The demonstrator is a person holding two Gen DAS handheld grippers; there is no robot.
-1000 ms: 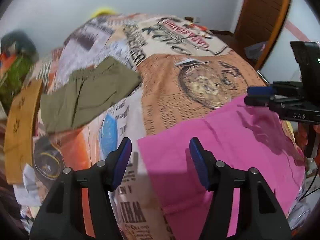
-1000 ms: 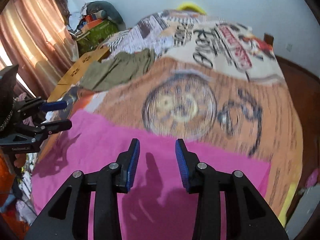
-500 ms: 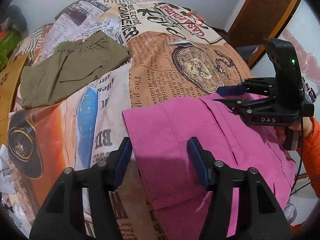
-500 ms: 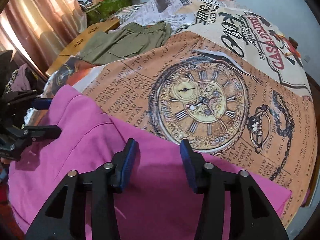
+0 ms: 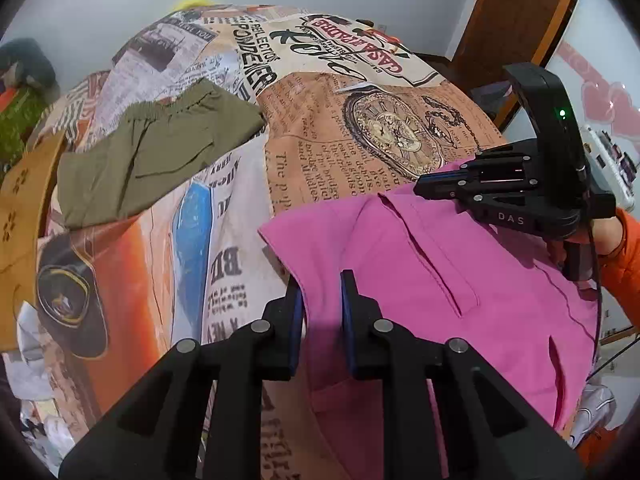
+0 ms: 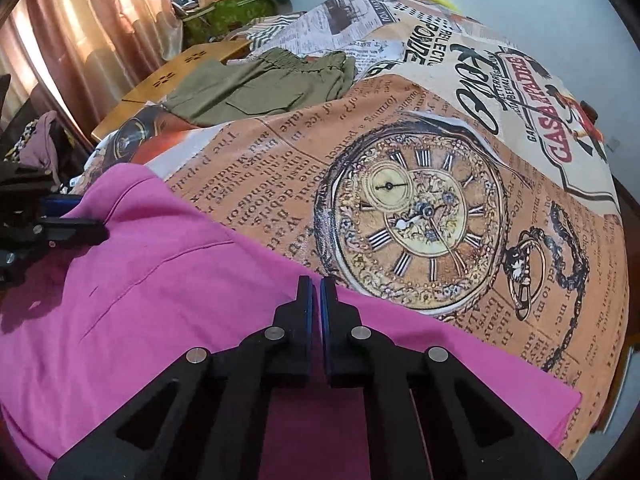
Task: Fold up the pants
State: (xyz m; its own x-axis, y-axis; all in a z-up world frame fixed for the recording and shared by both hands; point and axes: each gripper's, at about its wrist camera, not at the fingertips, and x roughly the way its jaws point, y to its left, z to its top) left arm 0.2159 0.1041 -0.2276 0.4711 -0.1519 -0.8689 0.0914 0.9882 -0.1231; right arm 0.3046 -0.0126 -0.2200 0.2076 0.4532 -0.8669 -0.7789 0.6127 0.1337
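Pink pants (image 5: 440,280) lie flat on the near part of a bed; in the right wrist view the pink pants (image 6: 160,300) fill the lower left. My left gripper (image 5: 321,300) points down at their left edge. Its jaws are closing, the pink hem lies between them, and a gap still shows. The left gripper (image 6: 90,216) also appears at the pants' left corner in the right wrist view. My right gripper (image 6: 316,284) is shut on the pants' far edge, beside the printed clock. Seen from the left, the right gripper (image 5: 420,190) pinches that raised edge.
The printed bed cover (image 5: 360,132) stretches beyond the pants. Folded olive pants (image 5: 160,160) lie at its far left, next to a wooden board (image 5: 20,208). An orange sleeve (image 5: 628,248) holds the right gripper. A door (image 5: 520,20) and curtains (image 6: 80,40) flank the bed.
Both grippers came down onto the pink pants. The left jaws narrowed around the left hem. The right jaws went from apart to shut on the far edge.
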